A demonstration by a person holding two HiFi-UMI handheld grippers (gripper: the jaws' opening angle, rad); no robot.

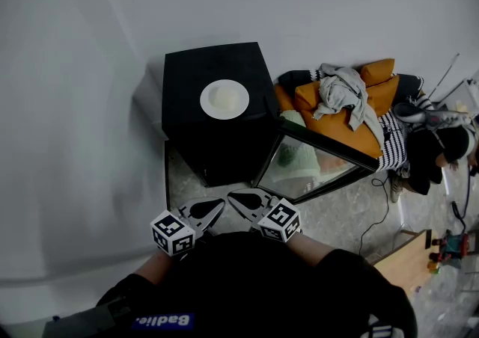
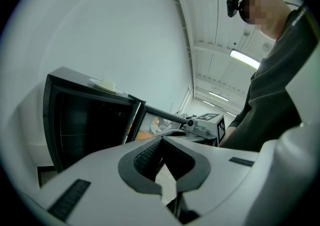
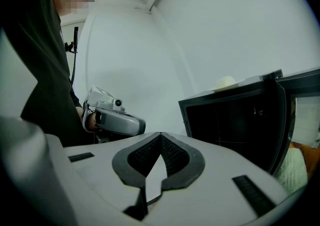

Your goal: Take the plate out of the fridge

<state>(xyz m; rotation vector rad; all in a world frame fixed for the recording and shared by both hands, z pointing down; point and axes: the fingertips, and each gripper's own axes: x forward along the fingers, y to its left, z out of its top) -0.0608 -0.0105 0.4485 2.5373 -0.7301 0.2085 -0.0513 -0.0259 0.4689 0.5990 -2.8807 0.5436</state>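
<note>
A white plate (image 1: 224,99) with a pale lump on it rests on top of the black mini fridge (image 1: 213,138). The plate (image 2: 106,86) also shows in the left gripper view, and the plate (image 3: 227,84) in the right gripper view. The fridge's glass door (image 1: 314,168) stands swung open to the right, and the dark inside (image 2: 85,125) looks bare. My left gripper (image 1: 218,203) and right gripper (image 1: 232,196) hover close to my body in front of the fridge, tips nearly facing each other. Both are shut with nothing in them: left gripper (image 2: 161,139), right gripper (image 3: 161,134).
Orange cushions (image 1: 352,112) with grey clothes (image 1: 340,93) and a striped cloth lie right of the fridge, behind the open door. A black cable (image 1: 374,217) runs over the speckled floor. A wooden board (image 1: 408,254) sits at the lower right. A white wall (image 1: 75,105) closes the left side.
</note>
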